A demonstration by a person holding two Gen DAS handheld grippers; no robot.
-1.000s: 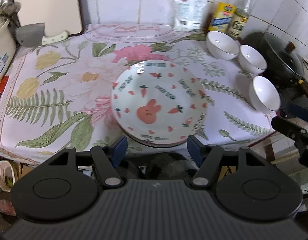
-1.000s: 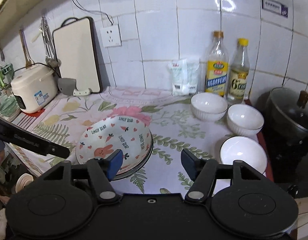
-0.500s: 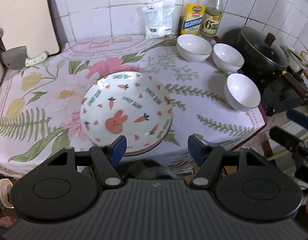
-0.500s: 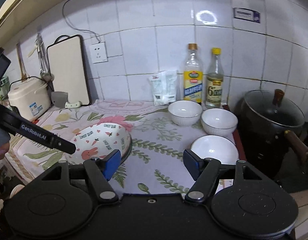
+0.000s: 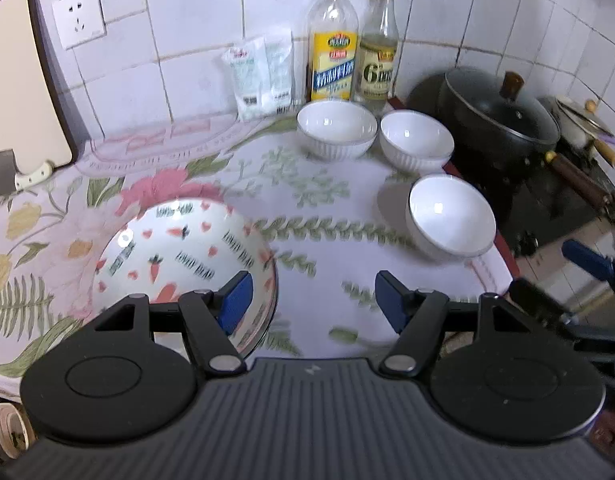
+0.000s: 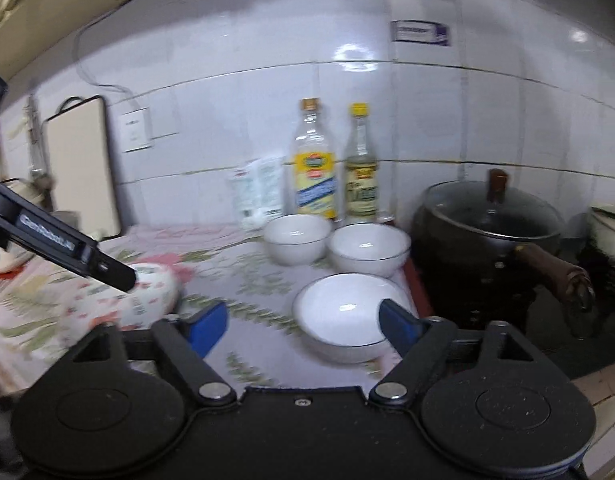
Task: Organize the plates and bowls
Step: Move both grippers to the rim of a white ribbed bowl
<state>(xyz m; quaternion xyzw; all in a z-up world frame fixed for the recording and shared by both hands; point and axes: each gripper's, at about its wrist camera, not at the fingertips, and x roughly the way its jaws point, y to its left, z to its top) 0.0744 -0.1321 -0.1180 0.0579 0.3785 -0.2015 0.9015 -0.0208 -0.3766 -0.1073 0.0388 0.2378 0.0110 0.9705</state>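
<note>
Approaching the nearest white bowl (image 6: 347, 316) is judged to be the step in hand: the right gripper (image 6: 303, 324) is held just short of it, jaws opening, nothing gripped, the rim seen ahead beside the right finger. The left gripper (image 5: 309, 300) is held partly open and empty, the patterned plate (image 5: 179, 256) lying ahead to its left. Next, the rim must be straddled squarely before closing. Two more glossy, ribbed bowls (image 6: 297, 238) stand beyond.

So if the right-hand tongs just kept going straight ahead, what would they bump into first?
Probably the nearest white bowl: it sits just ahead between the opening right tongs, nothing held yet, though depth is hard to judge.
</note>
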